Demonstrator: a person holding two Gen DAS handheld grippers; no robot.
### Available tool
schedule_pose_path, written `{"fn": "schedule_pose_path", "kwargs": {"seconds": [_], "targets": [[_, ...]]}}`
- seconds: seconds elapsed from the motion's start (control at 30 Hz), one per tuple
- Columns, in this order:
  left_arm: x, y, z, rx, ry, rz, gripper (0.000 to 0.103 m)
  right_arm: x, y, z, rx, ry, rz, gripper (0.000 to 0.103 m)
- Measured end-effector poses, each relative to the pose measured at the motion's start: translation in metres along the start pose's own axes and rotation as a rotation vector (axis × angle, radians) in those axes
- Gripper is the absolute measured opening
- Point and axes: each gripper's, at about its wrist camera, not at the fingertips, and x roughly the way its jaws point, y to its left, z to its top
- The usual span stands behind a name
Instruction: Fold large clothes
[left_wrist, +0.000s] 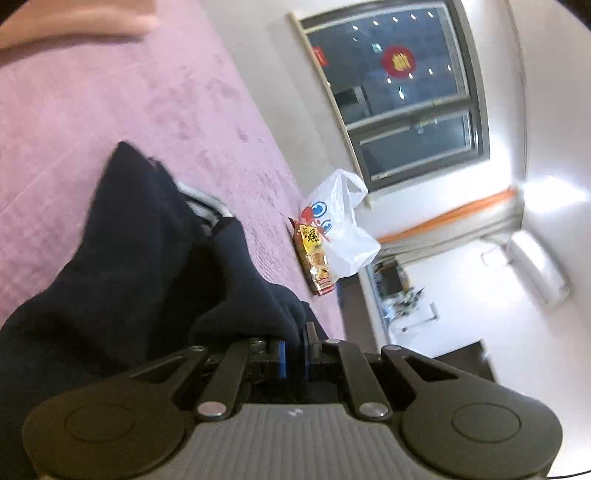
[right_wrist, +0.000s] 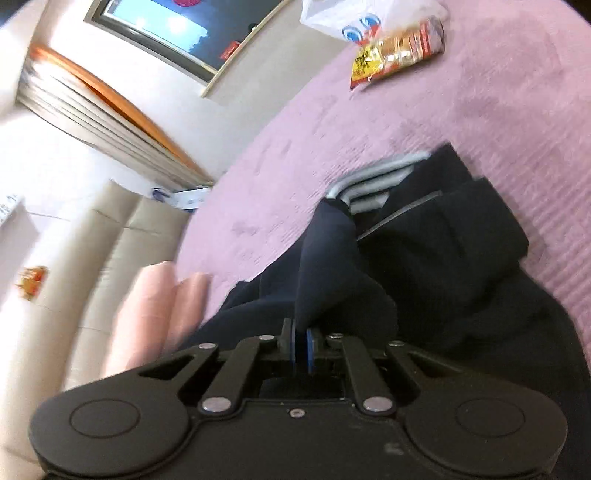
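A dark navy garment (left_wrist: 140, 251) with white stripes lies bunched on a pink bedspread (left_wrist: 110, 110). My left gripper (left_wrist: 294, 347) is shut on a fold of this garment and holds it lifted. In the right wrist view the same navy garment (right_wrist: 443, 266) spreads over the pink bedspread (right_wrist: 480, 92), its grey-white striped part showing near the middle. My right gripper (right_wrist: 302, 343) is shut on another raised fold of the garment. Both views are tilted and motion-blurred.
A white plastic bag (left_wrist: 340, 229) and a red-yellow snack packet (left_wrist: 314, 258) lie at the bed's edge, also in the right wrist view (right_wrist: 399, 48). Pink pillows (right_wrist: 159, 306) sit by a beige headboard (right_wrist: 110, 258). A dark window (left_wrist: 399, 92) is behind.
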Motion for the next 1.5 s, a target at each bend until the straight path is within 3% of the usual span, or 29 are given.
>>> {"fn": "schedule_pose_path", "kwargs": {"seconds": [0.1, 0.13, 0.2, 0.3, 0.43, 0.57, 0.63, 0.7, 0.77, 0.8, 0.9, 0.97, 1.03, 1.13, 1.2, 1.37, 1.5], "targets": [[0.016, 0.03, -0.015, -0.038, 0.116, 0.076, 0.01, 0.018, -0.022, -0.017, -0.02, 0.09, -0.157, 0.012], [0.021, 0.04, -0.021, -0.044, 0.153, 0.151, 0.011, 0.027, -0.03, -0.021, -0.015, 0.14, -0.218, 0.03], [0.026, 0.047, -0.033, -0.01, 0.212, 0.246, 0.013, 0.034, -0.041, -0.028, -0.007, 0.23, -0.292, 0.046], [0.013, 0.034, -0.036, 0.038, 0.217, 0.263, 0.013, 0.016, -0.027, -0.027, -0.076, 0.215, -0.255, 0.045], [0.012, -0.016, -0.028, 0.191, 0.198, 0.281, 0.014, -0.001, 0.025, -0.029, -0.314, 0.151, -0.254, 0.05], [0.045, -0.048, -0.03, 0.307, 0.194, 0.242, 0.015, 0.028, 0.067, -0.038, -0.503, 0.112, -0.266, 0.05], [0.06, -0.048, -0.039, 0.318, 0.233, 0.241, 0.015, 0.048, 0.072, -0.048, -0.569, 0.104, -0.291, 0.048], [0.087, -0.043, -0.053, 0.337, 0.28, 0.284, 0.015, 0.074, 0.068, -0.058, -0.605, 0.16, -0.343, 0.039], [0.108, -0.023, -0.07, 0.345, 0.327, 0.381, 0.015, 0.097, 0.05, -0.071, -0.625, 0.243, -0.434, 0.037], [0.113, -0.011, -0.077, 0.335, 0.338, 0.422, 0.01, 0.101, 0.043, -0.074, -0.619, 0.279, -0.45, 0.035], [0.094, 0.015, -0.082, 0.198, 0.284, 0.368, 0.007, 0.098, 0.031, -0.063, -0.526, 0.302, -0.422, 0.034], [0.08, 0.018, -0.08, 0.135, 0.254, 0.373, 0.007, 0.094, 0.029, -0.051, -0.459, 0.329, -0.408, 0.031], [0.059, 0.005, -0.084, 0.168, 0.216, 0.417, 0.007, 0.08, 0.029, -0.046, -0.425, 0.325, -0.374, 0.032], [0.021, -0.021, -0.097, 0.26, 0.204, 0.501, 0.012, 0.04, 0.026, -0.054, -0.442, 0.316, -0.317, 0.042], [-0.01, -0.033, -0.108, 0.295, 0.209, 0.577, 0.015, 0.018, 0.019, -0.071, -0.475, 0.332, -0.342, 0.048], [-0.076, -0.034, -0.133, 0.172, 0.184, 0.706, 0.016, -0.028, 0.006, -0.113, -0.528, 0.405, -0.377, 0.048], [-0.12, -0.035, -0.148, 0.157, 0.212, 0.746, 0.016, -0.054, -0.001, -0.142, -0.532, 0.455, -0.412, 0.048]]}}
